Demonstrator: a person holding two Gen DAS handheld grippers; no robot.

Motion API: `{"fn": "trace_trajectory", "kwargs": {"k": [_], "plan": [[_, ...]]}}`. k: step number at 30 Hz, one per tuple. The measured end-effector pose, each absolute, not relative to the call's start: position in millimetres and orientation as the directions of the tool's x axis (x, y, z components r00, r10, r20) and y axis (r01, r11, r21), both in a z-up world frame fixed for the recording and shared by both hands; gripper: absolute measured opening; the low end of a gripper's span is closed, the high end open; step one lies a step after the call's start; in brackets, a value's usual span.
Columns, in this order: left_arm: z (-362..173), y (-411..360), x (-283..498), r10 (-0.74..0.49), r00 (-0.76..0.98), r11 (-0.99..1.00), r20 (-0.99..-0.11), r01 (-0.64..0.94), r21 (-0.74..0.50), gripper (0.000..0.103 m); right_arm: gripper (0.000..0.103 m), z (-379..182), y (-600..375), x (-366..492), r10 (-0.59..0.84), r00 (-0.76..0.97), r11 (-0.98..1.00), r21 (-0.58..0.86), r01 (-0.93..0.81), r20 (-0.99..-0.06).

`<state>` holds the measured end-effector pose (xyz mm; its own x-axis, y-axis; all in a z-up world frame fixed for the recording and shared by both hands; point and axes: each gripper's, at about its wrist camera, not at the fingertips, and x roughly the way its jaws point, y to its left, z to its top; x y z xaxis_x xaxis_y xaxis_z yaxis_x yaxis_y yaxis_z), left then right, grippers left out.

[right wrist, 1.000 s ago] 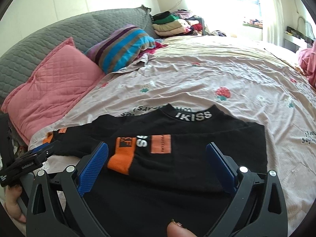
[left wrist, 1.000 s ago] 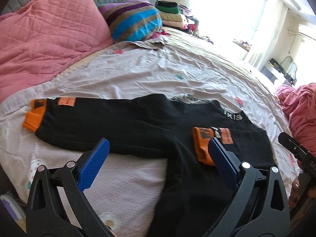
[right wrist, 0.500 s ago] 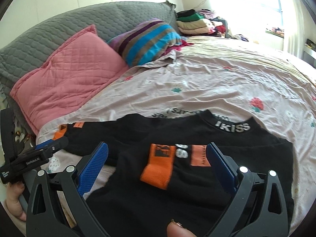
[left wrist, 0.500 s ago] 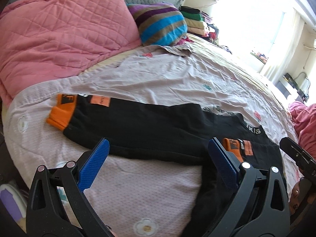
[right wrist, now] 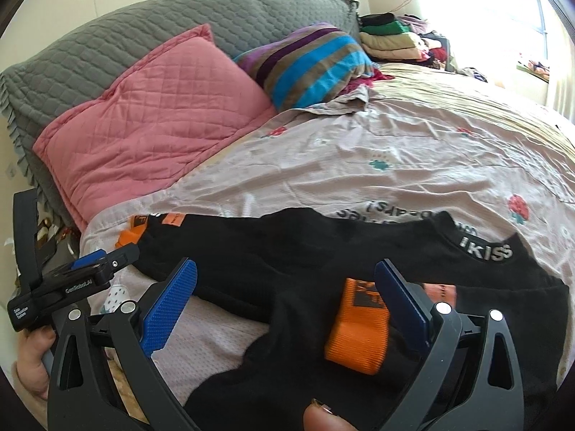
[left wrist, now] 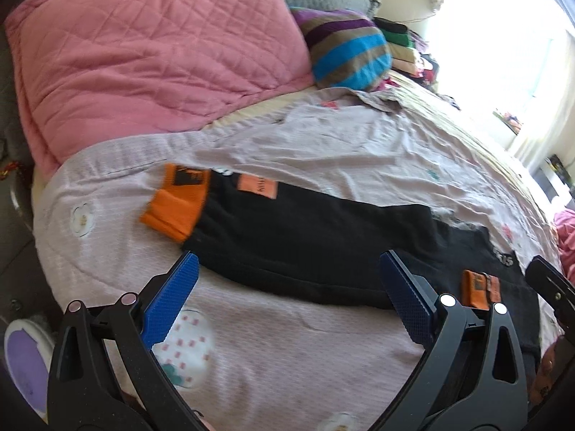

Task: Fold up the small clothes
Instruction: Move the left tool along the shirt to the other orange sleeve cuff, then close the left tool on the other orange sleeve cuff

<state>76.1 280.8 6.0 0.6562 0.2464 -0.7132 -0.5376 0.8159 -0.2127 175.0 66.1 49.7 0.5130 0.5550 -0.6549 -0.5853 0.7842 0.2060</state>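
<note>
Shirt (left wrist: 305, 248): black knit, long-sleeved, orange ribbed cuffs, flat on the bed (left wrist: 323, 151). One sleeve (right wrist: 230, 240) stretches out toward the pillow end; the other is folded across the body, its cuff (right wrist: 359, 327) lying on the chest.

Left view only: outstretched cuff (left wrist: 176, 204) in full, with the orange patch beside it; a lilac disc (left wrist: 25, 359) at lower left, off the bed edge. Right view only: white "IKISS" lettering on the collar (right wrist: 485, 249); grey quilted headboard (right wrist: 143, 36) across its width; folded clothes pile (right wrist: 388, 36) clearly seen.

Left gripper (left wrist: 287, 287): jaws wide apart, blue ribbed pads, holding nothing, above the outstretched sleeve's lower edge. Also seen in the right view (right wrist: 97, 269), near that cuff.

Right gripper (right wrist: 285, 294): jaws wide apart, holding nothing, above the folded sleeve; one pad stands just beside the orange cuff.

Bedding: pale printed sheet, wrinkled; pink quilted pillow (left wrist: 143, 54); striped cushion (right wrist: 312, 61).

Change from a second ago: left gripper has shifted toward the outstretched cuff, which now sits nearer the middle of its view; the shirt lies as before.
</note>
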Motion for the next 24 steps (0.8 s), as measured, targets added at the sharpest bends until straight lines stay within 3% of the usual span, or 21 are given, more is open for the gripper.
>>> {"fn": "trace_trajectory", "kwargs": {"k": [11,22,24], "plan": [[-17,327,64,0.249,0.624,0.734,-0.741,-0.621,-0.276,0.094,0.098,33,96,176,0.567,0.466,0.76,0.214,-0.613,-0.679],[-45,367,60,0.184,0.656,0.637,-0.732,-0.647,-0.419,0.094,0.098,18,112,174,0.579,0.425,0.742,0.233,-0.628,-0.696],[-48,372,61,0.176,0.673,0.623,-0.719,-0.641,-0.447,0.088,0.098,16,112,175,0.578,0.422,0.744,0.239,-0.624,-0.699]]}}
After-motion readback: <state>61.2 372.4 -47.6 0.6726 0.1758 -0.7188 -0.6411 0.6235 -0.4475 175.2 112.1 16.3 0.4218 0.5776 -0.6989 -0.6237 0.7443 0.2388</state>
